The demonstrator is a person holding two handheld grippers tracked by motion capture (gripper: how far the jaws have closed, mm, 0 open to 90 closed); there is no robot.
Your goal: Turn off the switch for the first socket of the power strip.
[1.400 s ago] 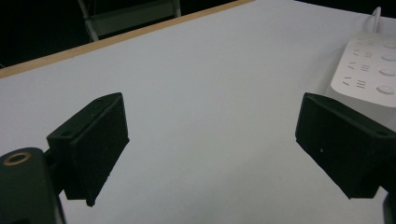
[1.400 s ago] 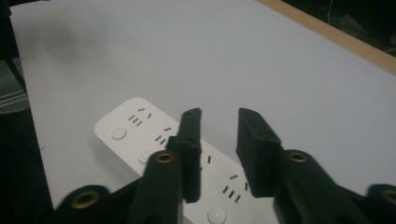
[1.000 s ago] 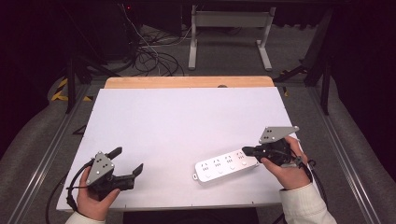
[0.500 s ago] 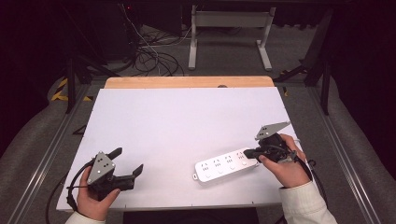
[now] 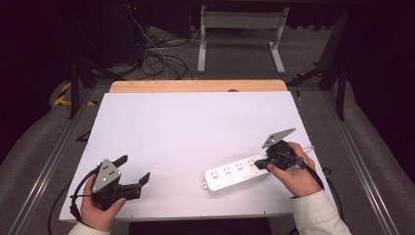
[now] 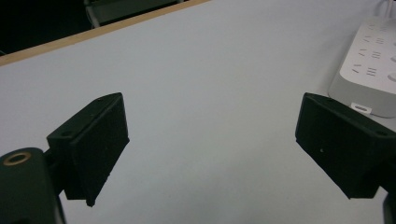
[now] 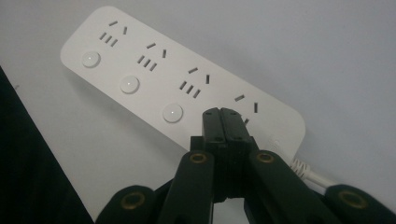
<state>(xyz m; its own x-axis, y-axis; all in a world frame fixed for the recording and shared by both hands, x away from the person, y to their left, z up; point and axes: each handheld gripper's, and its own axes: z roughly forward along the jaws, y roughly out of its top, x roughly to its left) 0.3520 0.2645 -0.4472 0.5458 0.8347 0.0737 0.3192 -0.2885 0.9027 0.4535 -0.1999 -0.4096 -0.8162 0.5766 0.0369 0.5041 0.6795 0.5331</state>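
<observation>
A white power strip (image 5: 234, 174) with several sockets and round buttons lies near the table's front right. My right gripper (image 5: 258, 164) is shut, with nothing between its jaws. Its tips rest over the strip's right end. In the right gripper view, the closed tips of my right gripper (image 7: 220, 113) cover the spot beside the last socket of the power strip (image 7: 154, 79); I cannot tell if they touch it. My left gripper (image 5: 133, 169) is held at the front left, open and empty. In the left gripper view, my left gripper (image 6: 219, 154) points at bare table, with the power strip (image 6: 373, 70) at the right edge.
The white tabletop (image 5: 195, 127) has a wooden far edge (image 5: 195, 86). The strip's white cable (image 7: 313, 175) runs off from its right end, under my right hand. Dark cables (image 5: 161, 63) and a metal stand (image 5: 240, 29) are on the floor beyond the table.
My right gripper has dipped slightly and tilted over the strip's right end. The left gripper and the strip have stayed in place.
</observation>
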